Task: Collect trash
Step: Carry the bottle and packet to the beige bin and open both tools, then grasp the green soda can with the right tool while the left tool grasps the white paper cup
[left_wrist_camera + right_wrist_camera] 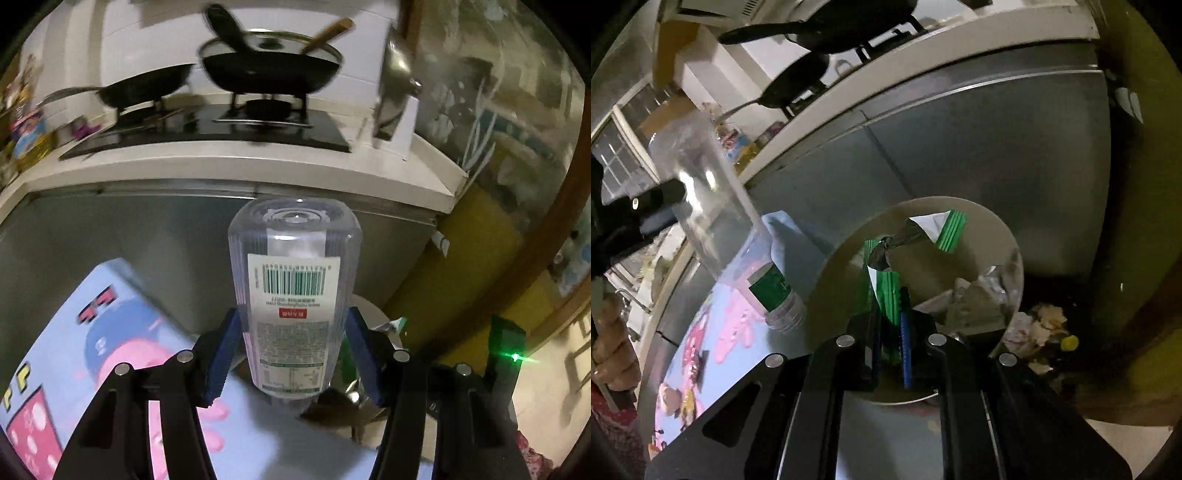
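A: Left wrist view. Left gripper (291, 354) pinches the clear plastic bottle (293, 295) at mid-body, base pointing away, barcode label up; carried in air before the counter (236, 166).

B: Right wrist view?

A: Right gripper (890, 350) pressed on a green-striped wrapper (886, 291) above the round bin (831, 280). Bin seems part-filled; blurred. Neither item dropped yet.
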The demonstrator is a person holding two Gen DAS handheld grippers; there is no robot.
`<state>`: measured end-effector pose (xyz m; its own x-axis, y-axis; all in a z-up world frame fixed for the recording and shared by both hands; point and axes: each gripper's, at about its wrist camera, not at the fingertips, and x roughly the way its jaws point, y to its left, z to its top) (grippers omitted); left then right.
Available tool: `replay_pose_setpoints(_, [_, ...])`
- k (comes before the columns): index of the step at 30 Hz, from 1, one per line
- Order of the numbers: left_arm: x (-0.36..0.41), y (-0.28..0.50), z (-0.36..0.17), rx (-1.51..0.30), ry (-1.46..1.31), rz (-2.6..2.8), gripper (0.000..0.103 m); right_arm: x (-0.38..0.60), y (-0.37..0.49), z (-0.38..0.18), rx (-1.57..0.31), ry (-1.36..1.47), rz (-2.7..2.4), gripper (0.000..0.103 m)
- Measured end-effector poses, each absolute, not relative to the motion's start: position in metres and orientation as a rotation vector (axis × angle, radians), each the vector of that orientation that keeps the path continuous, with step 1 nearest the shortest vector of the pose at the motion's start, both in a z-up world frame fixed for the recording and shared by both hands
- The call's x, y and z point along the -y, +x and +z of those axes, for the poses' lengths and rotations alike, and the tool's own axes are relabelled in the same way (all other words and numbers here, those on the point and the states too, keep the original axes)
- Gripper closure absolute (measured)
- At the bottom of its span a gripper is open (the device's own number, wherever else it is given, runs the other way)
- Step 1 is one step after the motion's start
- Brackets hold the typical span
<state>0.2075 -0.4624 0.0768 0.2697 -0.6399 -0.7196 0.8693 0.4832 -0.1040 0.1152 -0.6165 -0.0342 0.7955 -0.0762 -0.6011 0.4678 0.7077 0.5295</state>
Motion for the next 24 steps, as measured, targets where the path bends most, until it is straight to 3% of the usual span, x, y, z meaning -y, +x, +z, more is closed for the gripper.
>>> replay_pose_setpoints(3, [0.488,0.207,0.054,-0.835,0.376,-1.044,0.043,0.619,0.125,-0.041,-0.611,0.72,-0.318,0.09])
replay_pose_setpoints(5, [0.499,0.205,0.039,-0.838,0.406,-1.019,0.043,0.621,0.135,-0.047,-0.65,0.718,-0.309,0.072])
replay_pose_setpoints(6, [0.502,0.204,0.034,-0.835,0.421,-1.006,0.04,0.622,0.138,-0.048,-0.651,0.72,-0.313,0.055])
replay_pose_setpoints(7, [0.505,0.203,0.028,-0.836,0.438,-0.995,0.038,0.62,0.138,-0.047,-0.633,0.715,-0.326,0.053])
replay_pose_setpoints(12, [0.501,0.197,0.024,-0.807,0.47,-0.971,0.032,0.61,0.132,-0.04,-0.59,0.706,-0.326,0.053])
replay_pose_setpoints(24, [0.471,0.184,0.04,-0.745,0.495,-0.909,0.032,0.595,0.109,-0.03,-0.567,0.743,-0.321,0.053])
